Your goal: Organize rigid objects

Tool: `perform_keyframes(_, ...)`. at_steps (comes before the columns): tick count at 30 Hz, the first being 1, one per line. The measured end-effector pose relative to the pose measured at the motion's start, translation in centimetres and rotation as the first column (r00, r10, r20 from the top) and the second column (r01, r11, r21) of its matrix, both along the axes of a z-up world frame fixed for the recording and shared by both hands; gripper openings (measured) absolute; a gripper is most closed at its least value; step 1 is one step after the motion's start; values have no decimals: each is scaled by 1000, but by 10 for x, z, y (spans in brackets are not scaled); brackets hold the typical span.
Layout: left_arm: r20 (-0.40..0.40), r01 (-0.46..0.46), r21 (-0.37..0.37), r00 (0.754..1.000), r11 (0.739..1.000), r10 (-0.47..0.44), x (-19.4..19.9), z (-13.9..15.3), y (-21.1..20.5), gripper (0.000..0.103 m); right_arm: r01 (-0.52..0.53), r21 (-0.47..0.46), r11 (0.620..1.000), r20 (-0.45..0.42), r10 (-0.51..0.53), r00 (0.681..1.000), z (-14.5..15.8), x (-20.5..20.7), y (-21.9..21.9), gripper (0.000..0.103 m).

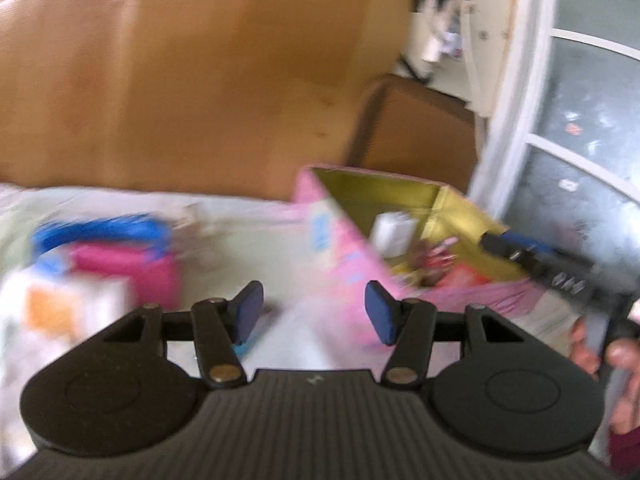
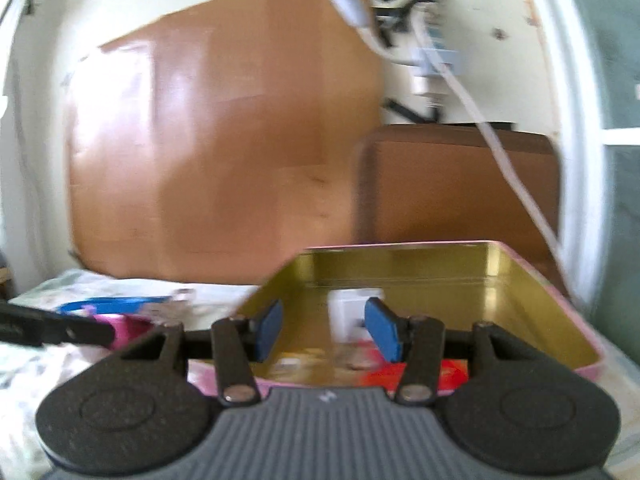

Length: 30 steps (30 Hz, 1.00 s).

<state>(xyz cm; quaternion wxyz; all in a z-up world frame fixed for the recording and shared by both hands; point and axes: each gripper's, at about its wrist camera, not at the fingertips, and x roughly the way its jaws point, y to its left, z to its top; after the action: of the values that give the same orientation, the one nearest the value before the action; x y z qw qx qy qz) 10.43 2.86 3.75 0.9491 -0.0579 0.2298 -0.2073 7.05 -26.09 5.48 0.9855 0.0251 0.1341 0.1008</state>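
An open pink tin (image 1: 340,248) (image 2: 592,344) with a gold inside lies on a pale patterned sheet. It holds a white block (image 1: 394,232) (image 2: 352,312) and red packets (image 1: 464,276) (image 2: 400,376). My right gripper (image 2: 326,330) hovers over the tin's near edge, jaws partly open, with nothing between the blue pads (image 2: 268,330). In the left wrist view the right gripper (image 1: 520,256) reaches over the tin from the right. My left gripper (image 1: 314,314) stands open and empty, left of the tin. Further left lie a pink object (image 1: 128,272), a blue item (image 1: 100,232) and a white-and-orange box (image 1: 60,308).
A tall brown board (image 2: 224,140) and a lower brown cabinet (image 2: 460,184) stand behind the sheet. A white door frame with glass panes (image 1: 520,120) is at the right. Cables hang on the wall (image 2: 440,60). A hand (image 1: 600,356) grips the right tool.
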Motion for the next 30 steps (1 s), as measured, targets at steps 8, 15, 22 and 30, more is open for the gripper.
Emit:
perform_keyframes(8,-49,-294,-11,955,956,293,-1,-26,101,59,-253,-30,967,-77,251,965,-4,-6,96,47)
perform_keyframes(15,-185,-426,-194,901,884,394,14,-47,156,59,-328,51,943,-176,332,927,8,46,157,47)
perform_keyframes(22,-172,-393,-242,917,887,359,15,-46,156,59,-314,96,945,-441,323,837,5,159,207,41)
perform_keyframes(30,-176,-374,-275,925,886,336,11,-49,163,59,-280,96,955,-479,291,828,-13,177,227,9)
